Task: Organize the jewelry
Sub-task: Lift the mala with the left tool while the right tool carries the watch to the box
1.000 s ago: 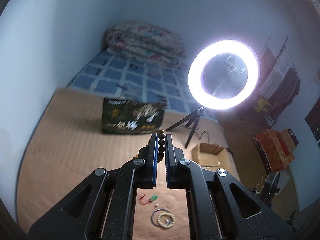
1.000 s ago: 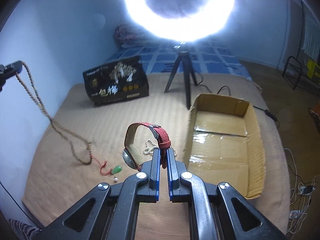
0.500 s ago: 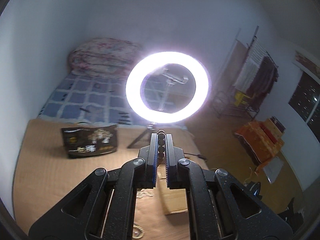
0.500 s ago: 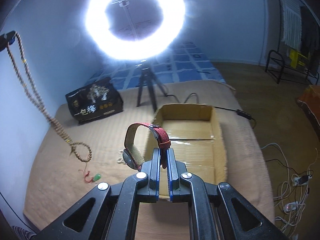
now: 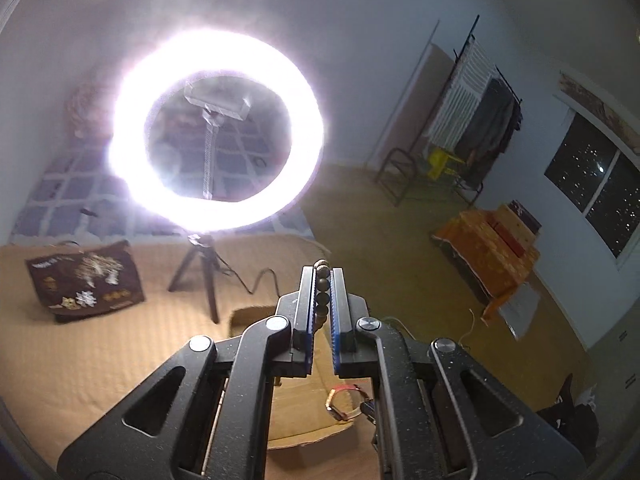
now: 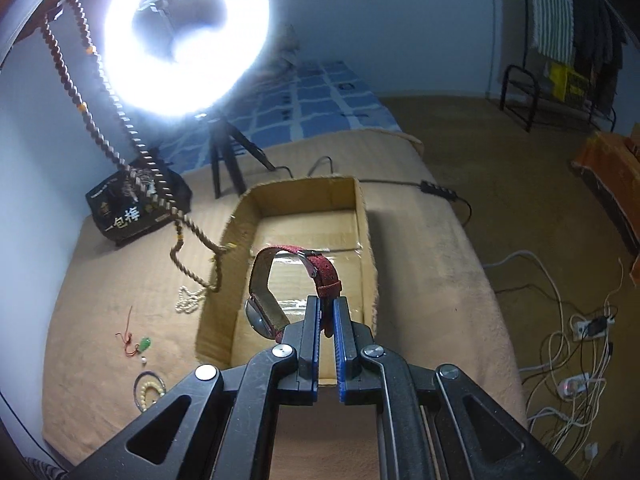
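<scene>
Above the bed: both grippers held aloft.
Right gripper [image 6: 328, 312]: fingers clamped on red watch [image 6: 280, 280], directly over cardboard box [image 6: 368, 216].
Left gripper [image 5: 322, 296]: fingers pinch bead necklace [image 6: 104, 92]; strand hangs lengthwise, its tail beside the box's left wall.

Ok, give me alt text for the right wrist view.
The right gripper, shut on a red-strapped watch, holds it above an open cardboard box on a tan blanket. A long wooden bead necklace dangles at left before a glaring ring light.
</scene>
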`<state>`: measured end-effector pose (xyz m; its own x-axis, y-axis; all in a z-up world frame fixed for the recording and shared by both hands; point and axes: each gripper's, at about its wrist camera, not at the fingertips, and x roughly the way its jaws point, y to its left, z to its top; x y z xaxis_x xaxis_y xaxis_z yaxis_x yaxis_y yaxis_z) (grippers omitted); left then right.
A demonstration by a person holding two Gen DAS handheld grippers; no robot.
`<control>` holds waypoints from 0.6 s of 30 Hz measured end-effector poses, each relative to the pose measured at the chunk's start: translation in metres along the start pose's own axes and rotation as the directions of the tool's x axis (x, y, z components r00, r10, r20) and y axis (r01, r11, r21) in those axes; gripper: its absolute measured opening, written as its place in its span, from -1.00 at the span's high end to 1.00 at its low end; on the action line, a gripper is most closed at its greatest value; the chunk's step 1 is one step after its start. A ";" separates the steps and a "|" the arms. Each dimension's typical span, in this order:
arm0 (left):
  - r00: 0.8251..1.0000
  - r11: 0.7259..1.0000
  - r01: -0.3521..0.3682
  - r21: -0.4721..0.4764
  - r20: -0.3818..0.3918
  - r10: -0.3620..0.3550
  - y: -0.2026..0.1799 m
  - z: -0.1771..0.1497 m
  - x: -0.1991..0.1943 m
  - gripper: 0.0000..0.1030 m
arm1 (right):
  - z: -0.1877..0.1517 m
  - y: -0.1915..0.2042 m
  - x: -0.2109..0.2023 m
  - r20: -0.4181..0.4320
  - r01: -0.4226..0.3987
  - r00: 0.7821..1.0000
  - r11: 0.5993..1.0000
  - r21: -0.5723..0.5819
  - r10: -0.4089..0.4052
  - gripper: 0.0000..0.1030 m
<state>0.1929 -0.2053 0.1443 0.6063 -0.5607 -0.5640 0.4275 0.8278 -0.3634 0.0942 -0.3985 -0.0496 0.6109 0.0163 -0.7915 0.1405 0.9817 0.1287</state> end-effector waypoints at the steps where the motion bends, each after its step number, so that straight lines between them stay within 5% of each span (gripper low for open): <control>1: 1.000 1.000 0.004 -0.002 -0.012 -0.004 -0.001 -0.003 0.010 0.92 | 0.000 -0.003 0.004 -0.008 0.002 1.000 1.000 0.003 -0.002 0.93; 18: 0.964 0.998 -0.052 -0.032 -0.261 0.042 0.040 -0.073 0.136 0.92 | -0.012 -0.011 0.050 -0.127 0.020 0.992 1.000 0.023 -0.016 0.92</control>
<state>0.2435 -0.2473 -0.0015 0.4271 -0.5007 -0.7529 0.3735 0.8560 -0.3574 0.1140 -0.4063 -0.0983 0.5048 0.0241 -0.8629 0.1701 0.9772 0.1268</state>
